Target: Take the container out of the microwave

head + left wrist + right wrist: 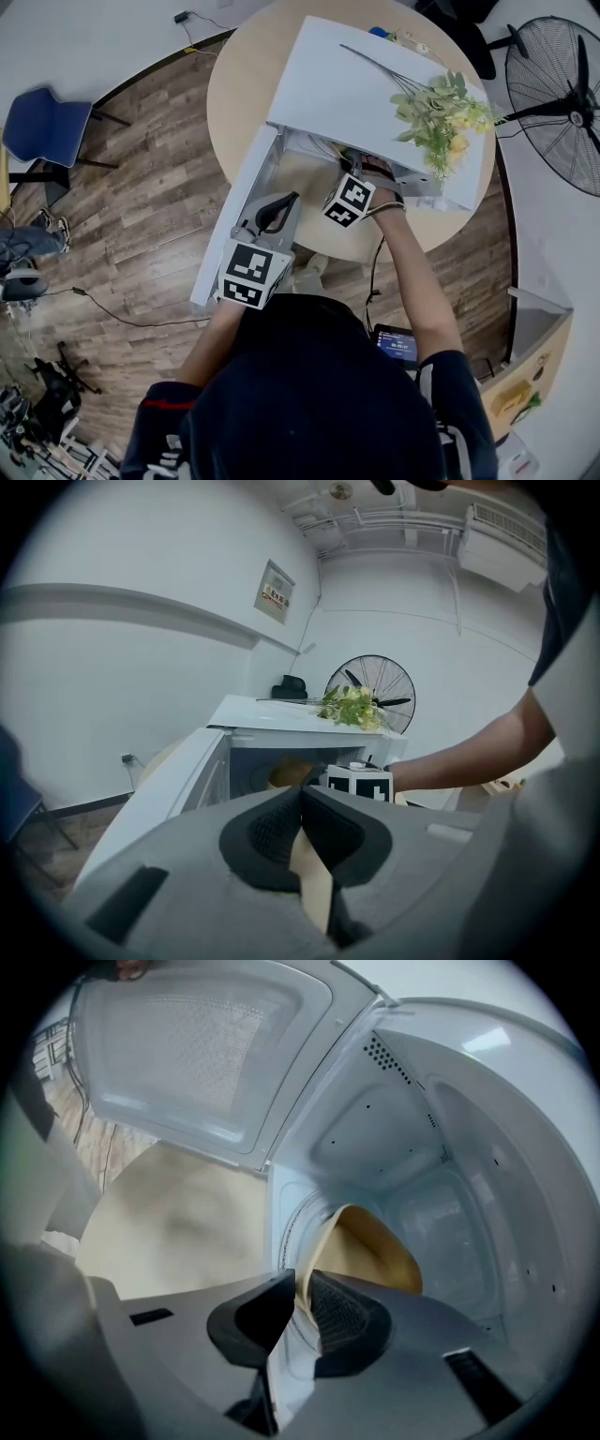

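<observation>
Far to the left of the white box-shaped microwave [356, 84], a blue chair [42, 127] stands on the wood-plank floor. The microwave itself sits on the round beige surface [244, 84]. Its white door [225, 244] is swung wide open on the microwave's left side.

Your left hand-held gripper [300, 794] is just outside the microwave's mouth, close beside the inner face of the open door. Its dark padded jaws are pressed together at the tips and have nothing between them.

Your right hand-held gripper [298, 1288] reaches into the microwave's cavity, with your forearm stretched across the front edge. Its jaws are closed down on the thin rim of the tan bowl-shaped container [375, 1251], one pad on the inside of the wall and one on the outside. The container is inside the microwave, towards the left of the cavity floor, with the white back and side walls behind it. From the left gripper view you can see it as a brown shape [291, 772] just inside the opening.

A bunch of green and yellow flowers [436, 112] lies on the right part of the microwave's top. A black pedestal fan [558, 94] stands beyond the microwave's right side.
</observation>
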`<state>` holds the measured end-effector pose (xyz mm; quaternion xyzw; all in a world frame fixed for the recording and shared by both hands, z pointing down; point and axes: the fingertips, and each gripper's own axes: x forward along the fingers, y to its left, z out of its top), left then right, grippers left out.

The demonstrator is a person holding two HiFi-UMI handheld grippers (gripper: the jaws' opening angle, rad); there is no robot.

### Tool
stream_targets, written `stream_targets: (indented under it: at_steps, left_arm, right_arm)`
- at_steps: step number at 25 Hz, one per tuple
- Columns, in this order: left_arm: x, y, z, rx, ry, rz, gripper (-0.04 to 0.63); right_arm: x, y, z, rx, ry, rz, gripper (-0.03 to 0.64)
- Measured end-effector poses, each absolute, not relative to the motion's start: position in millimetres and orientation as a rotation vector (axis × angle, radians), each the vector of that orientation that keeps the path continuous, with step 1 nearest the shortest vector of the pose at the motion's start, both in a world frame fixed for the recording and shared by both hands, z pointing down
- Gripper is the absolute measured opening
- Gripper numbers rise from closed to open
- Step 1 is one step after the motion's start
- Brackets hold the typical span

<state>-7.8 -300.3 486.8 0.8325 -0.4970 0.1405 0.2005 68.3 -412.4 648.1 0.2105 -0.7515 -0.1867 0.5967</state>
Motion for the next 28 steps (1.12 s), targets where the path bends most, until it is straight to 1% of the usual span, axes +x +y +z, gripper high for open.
stream_targets:
  at_steps: [9, 14, 28]
  left_arm:
    - [-11, -295, 475, 2.336, -1.405, 0.366, 0.014]
    - [-7, -292, 471, 2.356, -1.4, 0.357, 0.014]
    - [5, -276, 457, 2.417, -1.398, 0.345, 0.015]
  right_arm:
    - [68, -392, 642, 0.461, -1.76, -0.424, 0.044]
    - [72, -379, 633, 0.473, -1.776, -0.392, 0.026]
    - [86, -327, 597, 0.433, -1.819, -0.327, 0.026]
